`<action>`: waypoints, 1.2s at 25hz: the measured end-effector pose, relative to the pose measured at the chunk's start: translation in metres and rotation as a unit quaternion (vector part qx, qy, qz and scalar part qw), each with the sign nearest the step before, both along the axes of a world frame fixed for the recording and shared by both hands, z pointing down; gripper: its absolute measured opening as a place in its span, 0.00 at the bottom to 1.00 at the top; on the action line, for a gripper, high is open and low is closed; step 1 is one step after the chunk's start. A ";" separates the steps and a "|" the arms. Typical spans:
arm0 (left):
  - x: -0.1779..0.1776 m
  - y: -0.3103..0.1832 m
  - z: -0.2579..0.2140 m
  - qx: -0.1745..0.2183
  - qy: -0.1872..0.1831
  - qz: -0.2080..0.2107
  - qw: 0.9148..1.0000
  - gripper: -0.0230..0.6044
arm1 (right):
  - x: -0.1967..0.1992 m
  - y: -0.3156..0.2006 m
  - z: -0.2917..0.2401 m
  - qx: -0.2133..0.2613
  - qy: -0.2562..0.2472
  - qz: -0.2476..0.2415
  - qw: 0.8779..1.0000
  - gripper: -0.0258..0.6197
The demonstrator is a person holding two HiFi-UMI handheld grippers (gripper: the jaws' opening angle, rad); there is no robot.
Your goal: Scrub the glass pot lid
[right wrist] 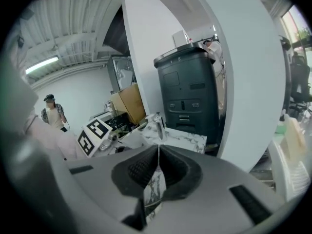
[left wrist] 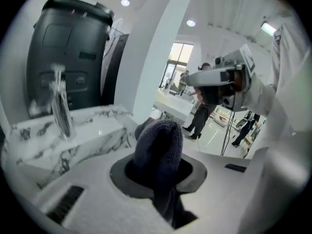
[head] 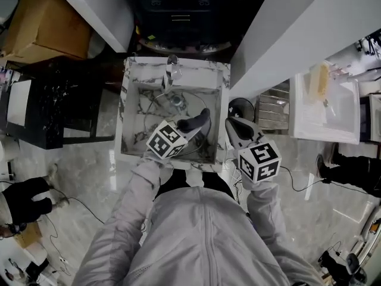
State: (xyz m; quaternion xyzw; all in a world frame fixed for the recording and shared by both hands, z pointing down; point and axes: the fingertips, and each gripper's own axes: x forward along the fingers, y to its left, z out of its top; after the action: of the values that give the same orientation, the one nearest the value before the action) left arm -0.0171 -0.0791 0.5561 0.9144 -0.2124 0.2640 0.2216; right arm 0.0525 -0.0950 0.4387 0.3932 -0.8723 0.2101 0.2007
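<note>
Glass lid (head: 181,113) lying in sink (head: 134,70); left claw (head: 199,121) grasping dark cloth (left wrist: 158,150); at its 3 o'clock, right claw (head: 233,126) clenched, empty.

**No readable writing in view**

No word, number or brand can be read anywhere. The marker cube on the left (head: 167,140) and the marker cube on the right (head: 259,161) carry only black-and-white square patterns, no letters. The dark bin (right wrist: 187,89) and the cardboard box (head: 44,22) show no legible print.
</note>
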 end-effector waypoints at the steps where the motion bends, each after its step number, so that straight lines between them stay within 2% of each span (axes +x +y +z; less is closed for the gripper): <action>1: -0.002 -0.007 -0.020 0.028 0.006 -0.006 1.000 0.15 | 0.000 -0.004 -0.008 0.012 0.000 -0.001 1.000 0.09; 4: -0.013 -0.032 -0.080 0.116 0.012 -0.037 0.993 0.15 | -0.003 -0.014 -0.034 0.048 0.000 -0.011 0.999 0.09; 7: -0.028 -0.044 -0.139 0.196 0.014 -0.067 0.978 0.15 | -0.010 -0.019 -0.062 0.084 -0.007 -0.020 0.996 0.09; 10: -0.043 -0.043 -0.188 0.251 0.016 -0.095 0.963 0.15 | -0.015 -0.020 -0.093 0.121 -0.012 -0.027 0.992 0.09; 15: -0.086 -0.045 -0.253 0.306 0.009 -0.182 0.934 0.15 | -0.019 -0.022 -0.146 0.192 -0.014 -0.040 0.980 0.09; 18: -0.109 -0.037 -0.287 0.333 0.017 -0.215 0.918 0.15 | -0.023 -0.020 -0.170 0.225 -0.010 -0.048 0.973 0.09; 25: -0.130 -0.008 -0.346 0.413 0.007 -0.220 0.884 0.15 | -0.028 -0.012 -0.220 0.286 -0.004 -0.056 0.957 0.09; 27: -0.132 -0.003 -0.355 0.429 0.003 -0.219 0.876 0.15 | -0.026 -0.011 -0.231 0.300 -0.001 -0.054 0.953 0.09; 30: -0.135 0.001 -0.363 0.439 0.006 -0.223 0.870 0.15 | -0.024 -0.009 -0.242 0.314 0.003 -0.051 0.948 0.09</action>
State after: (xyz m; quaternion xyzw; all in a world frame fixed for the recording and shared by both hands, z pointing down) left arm -0.1521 -0.0781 0.1927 0.8471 -0.5037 0.0812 -0.1486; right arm 0.0281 -0.1042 0.1964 0.3920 -0.9124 -0.0866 0.0800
